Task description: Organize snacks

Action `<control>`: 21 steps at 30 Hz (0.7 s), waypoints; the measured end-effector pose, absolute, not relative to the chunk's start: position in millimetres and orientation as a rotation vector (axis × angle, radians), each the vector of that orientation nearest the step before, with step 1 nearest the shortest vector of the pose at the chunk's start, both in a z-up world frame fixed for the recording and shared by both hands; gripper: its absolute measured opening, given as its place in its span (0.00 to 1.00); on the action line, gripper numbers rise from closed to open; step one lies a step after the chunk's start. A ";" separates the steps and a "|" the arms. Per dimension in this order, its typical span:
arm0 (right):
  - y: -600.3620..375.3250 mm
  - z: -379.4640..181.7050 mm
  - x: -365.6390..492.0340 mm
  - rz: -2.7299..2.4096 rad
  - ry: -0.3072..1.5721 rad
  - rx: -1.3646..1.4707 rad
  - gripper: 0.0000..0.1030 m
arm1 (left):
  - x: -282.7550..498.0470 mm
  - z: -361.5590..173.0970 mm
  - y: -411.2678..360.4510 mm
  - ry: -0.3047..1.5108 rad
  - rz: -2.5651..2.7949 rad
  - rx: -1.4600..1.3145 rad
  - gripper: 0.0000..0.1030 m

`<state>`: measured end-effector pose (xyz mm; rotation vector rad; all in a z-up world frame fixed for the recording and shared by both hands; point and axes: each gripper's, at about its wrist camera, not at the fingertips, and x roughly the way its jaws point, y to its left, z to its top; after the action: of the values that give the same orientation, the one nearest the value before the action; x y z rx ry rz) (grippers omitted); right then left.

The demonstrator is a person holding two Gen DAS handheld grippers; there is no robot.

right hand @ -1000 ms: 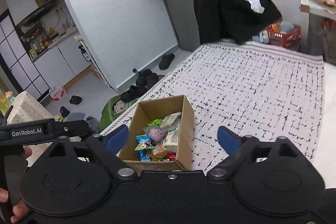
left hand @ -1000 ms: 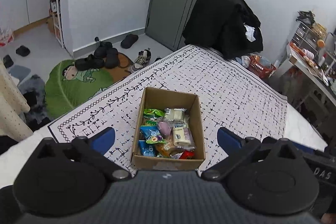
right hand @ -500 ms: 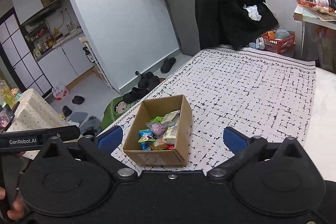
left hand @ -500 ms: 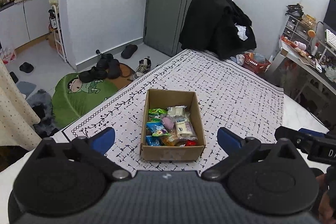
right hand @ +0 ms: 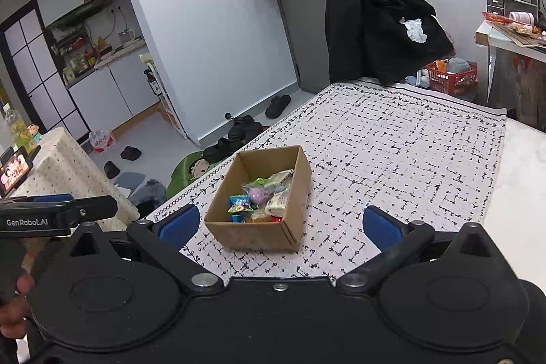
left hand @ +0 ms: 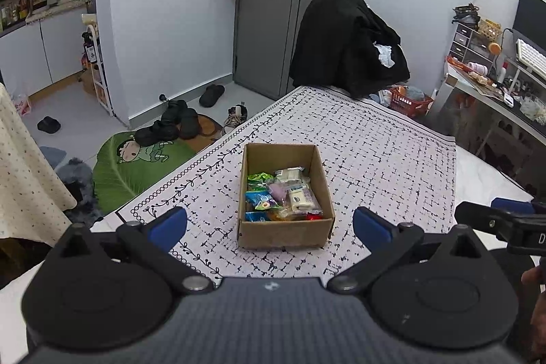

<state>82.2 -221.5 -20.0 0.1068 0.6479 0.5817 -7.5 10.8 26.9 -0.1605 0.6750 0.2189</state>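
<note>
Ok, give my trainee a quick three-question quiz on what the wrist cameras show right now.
1. True or false: the cardboard box stands on the patterned cloth.
2. Where are the snacks? A) scattered on the cloth B) inside the box C) between the fingers
3. Fill in: both the left gripper and the right gripper are ____ and hold nothing.

Key: 1 true; 2 B; 3 open.

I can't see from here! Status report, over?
Both tools open, empty: left tool, right tool. Brown cardboard box holds colourful snack packets. Nothing blocking.
</note>
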 end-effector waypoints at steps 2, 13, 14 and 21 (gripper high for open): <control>-224.5 -19.5 77.9 0.580 0.645 0.104 1.00 | -12.1 27.1 9.4 0.673 0.214 -0.157 1.00; -235.2 -18.6 63.2 0.569 0.626 0.102 1.00 | -31.3 27.1 4.4 0.654 0.207 -0.153 1.00; -235.4 -19.0 62.3 0.568 0.626 0.101 1.00 | -31.6 27.3 4.1 0.654 0.208 -0.154 1.00; -235.5 -19.2 59.1 0.576 0.618 0.100 1.00 | -33.1 27.3 3.0 0.651 0.203 -0.157 1.00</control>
<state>59.1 -235.5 -19.2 0.1001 0.6184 0.5759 -33.1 3.0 27.3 -0.1573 0.6513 0.2032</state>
